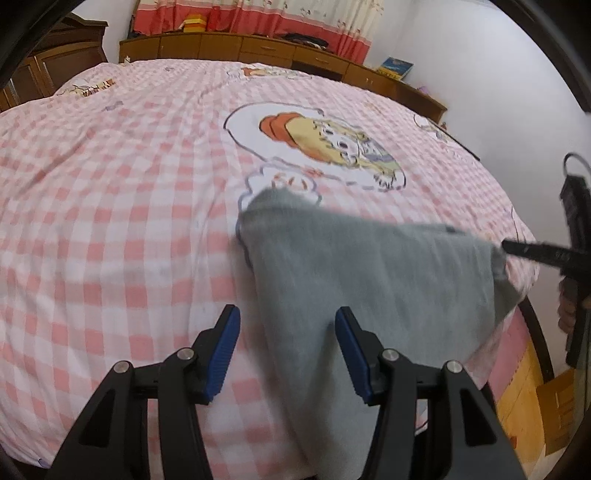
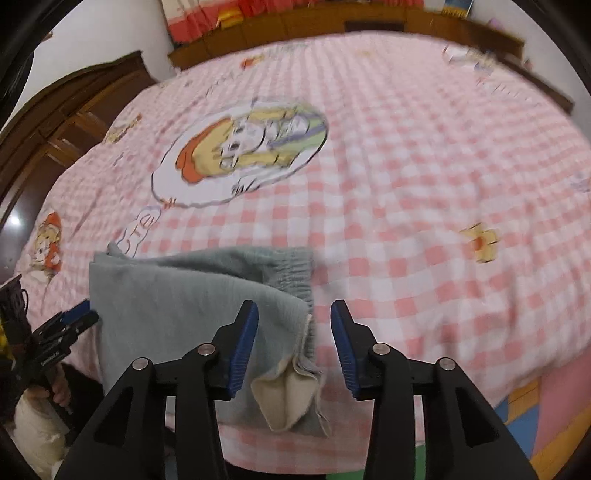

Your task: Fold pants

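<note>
The grey-green pants (image 1: 373, 280) lie folded on the pink checked bedspread (image 1: 110, 184) near the bed's front edge. My left gripper (image 1: 284, 350) is open, its blue pads astride the pants' near left edge, holding nothing. In the right wrist view the pants (image 2: 177, 306) show their elastic waistband at the right and a cream lining flap (image 2: 288, 398) at the front. My right gripper (image 2: 293, 347) is open above that flap and empty. The right gripper also shows in the left wrist view (image 1: 517, 249) at the pants' right edge. The left gripper shows at far left of the right wrist view (image 2: 75, 314).
A cartoon girl print (image 1: 325, 144) sits on the bedspread beyond the pants. Wooden cabinets (image 1: 258, 48) and red curtains (image 1: 258, 18) stand behind the bed. A dark wooden wardrobe (image 2: 55, 122) is at the left. A coloured floor mat (image 2: 535, 417) lies beside the bed.
</note>
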The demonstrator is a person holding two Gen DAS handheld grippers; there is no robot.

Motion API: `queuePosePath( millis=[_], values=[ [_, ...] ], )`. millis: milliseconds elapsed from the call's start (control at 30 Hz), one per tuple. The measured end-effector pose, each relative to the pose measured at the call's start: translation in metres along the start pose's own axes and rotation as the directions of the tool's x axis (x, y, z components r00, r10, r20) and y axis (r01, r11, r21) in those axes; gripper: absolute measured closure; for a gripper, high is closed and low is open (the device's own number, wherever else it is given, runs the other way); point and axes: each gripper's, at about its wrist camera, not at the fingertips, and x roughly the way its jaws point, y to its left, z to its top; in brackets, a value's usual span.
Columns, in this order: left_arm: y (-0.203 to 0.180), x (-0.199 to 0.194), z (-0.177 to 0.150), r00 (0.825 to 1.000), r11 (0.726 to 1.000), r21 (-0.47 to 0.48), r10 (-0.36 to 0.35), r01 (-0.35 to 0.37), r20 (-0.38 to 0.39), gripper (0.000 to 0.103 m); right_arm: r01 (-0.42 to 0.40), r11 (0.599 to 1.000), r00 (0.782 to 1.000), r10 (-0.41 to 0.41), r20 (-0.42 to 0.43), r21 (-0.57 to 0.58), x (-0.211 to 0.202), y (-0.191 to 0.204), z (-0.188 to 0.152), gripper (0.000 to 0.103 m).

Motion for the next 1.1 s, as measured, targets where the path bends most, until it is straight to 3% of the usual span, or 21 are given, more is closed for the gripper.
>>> queuePosePath(
  millis=[133,200,233,333,433,500,600,800,967,1100],
  values=[
    [-0.014,-0.003,0.01,1.0,1.0,0.017,-0.025,0.025,0.002,0.047,-0.02,1.0,0.999,0.021,-0.032,0.006,0.016,0.0,0.002,0.062],
    [-0.023,-0.003,0.012,1.0,0.999,0.033,-0.029,0.028,0.005,0.047,0.004,1.0,1.0,-0.003,0.018,-0.027,0.01,0.006,-0.001,0.079],
    [-0.029,-0.002,0.013,0.999,0.998,0.046,-0.033,0.032,0.007,0.047,0.015,0.999,0.998,-0.012,0.061,-0.05,0.003,0.01,-0.004,0.093],
    [-0.041,0.001,0.011,0.999,0.997,0.067,-0.046,0.045,0.008,0.047,-0.023,0.994,0.981,0.044,0.188,-0.111,-0.022,0.021,-0.021,0.092],
    [-0.052,0.008,0.005,0.998,0.996,0.067,-0.063,0.063,-0.003,0.047,0.036,0.96,0.968,0.035,0.247,-0.276,-0.032,0.041,-0.042,0.093],
    [-0.057,0.015,0.0,0.997,0.996,0.056,-0.074,0.075,-0.018,0.047,0.04,0.926,0.98,0.037,0.194,-0.376,-0.026,0.055,-0.059,0.092],
    [-0.066,0.025,-0.009,0.996,0.996,0.05,-0.077,0.079,-0.033,0.047,0.014,0.9,0.996,0.025,0.083,-0.435,-0.005,0.063,-0.079,0.092],
    [-0.074,0.036,-0.018,0.998,0.996,0.073,-0.042,0.045,-0.043,0.047,-0.108,0.945,0.994,0.108,-0.016,-0.308,0.004,0.041,-0.087,0.081],
    [-0.07,0.039,-0.018,0.997,0.998,0.047,-0.04,0.044,-0.066,0.047,-0.185,0.969,0.976,0.2,0.083,-0.164,-0.026,0.016,-0.071,0.063],
    [-0.07,0.039,-0.018,0.997,0.997,0.058,-0.036,0.04,-0.067,0.047,-0.214,0.976,0.967,0.218,0.133,-0.047,-0.032,-0.008,-0.043,0.06]
  ],
)
